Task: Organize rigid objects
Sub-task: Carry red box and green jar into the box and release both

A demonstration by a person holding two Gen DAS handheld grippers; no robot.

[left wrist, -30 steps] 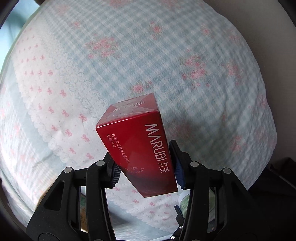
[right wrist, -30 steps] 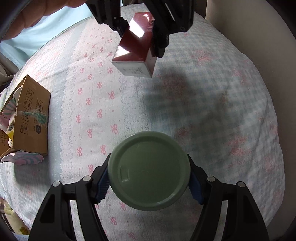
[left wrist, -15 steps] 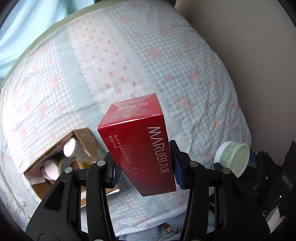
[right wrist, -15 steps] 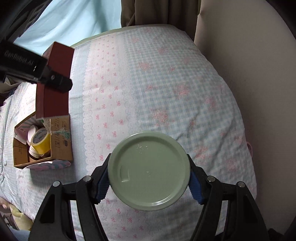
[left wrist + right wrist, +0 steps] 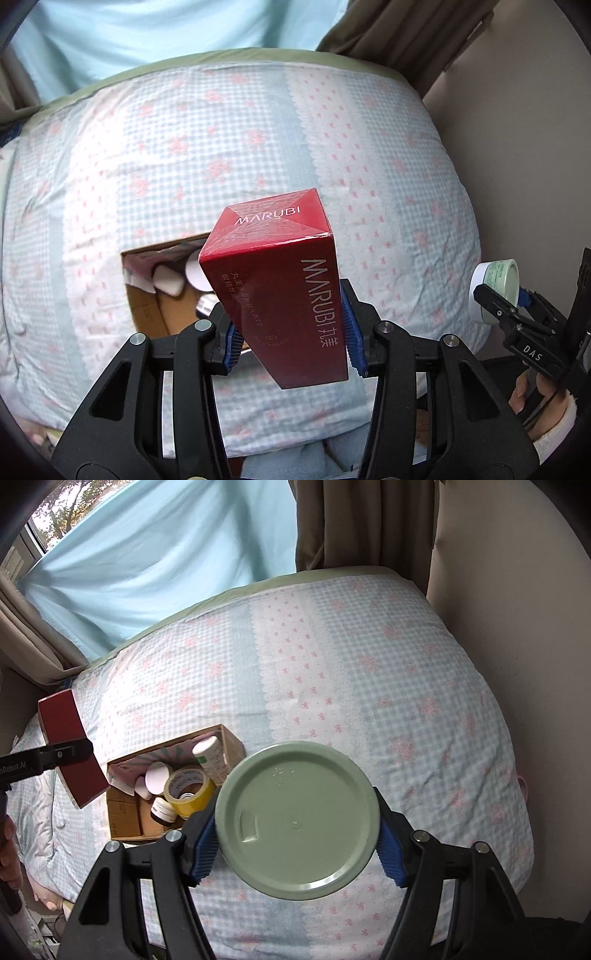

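Note:
My left gripper is shut on a red MARUBI box, held in the air above the open cardboard box on the bed. The red box also shows in the right wrist view. My right gripper is shut on a pale green round jar, lid facing the camera, to the right of the cardboard box. That jar appears at the right edge of the left wrist view. The cardboard box holds a yellow tape roll, a white bottle and small jars.
The bed is covered by a blue-checked quilt with pink flowers. A beige wall runs along the right side. Light blue and brown curtains hang behind the bed.
Both grippers have pulled back and swung toward the cardboard box. It now lies below the red box, and nearer the green jar.

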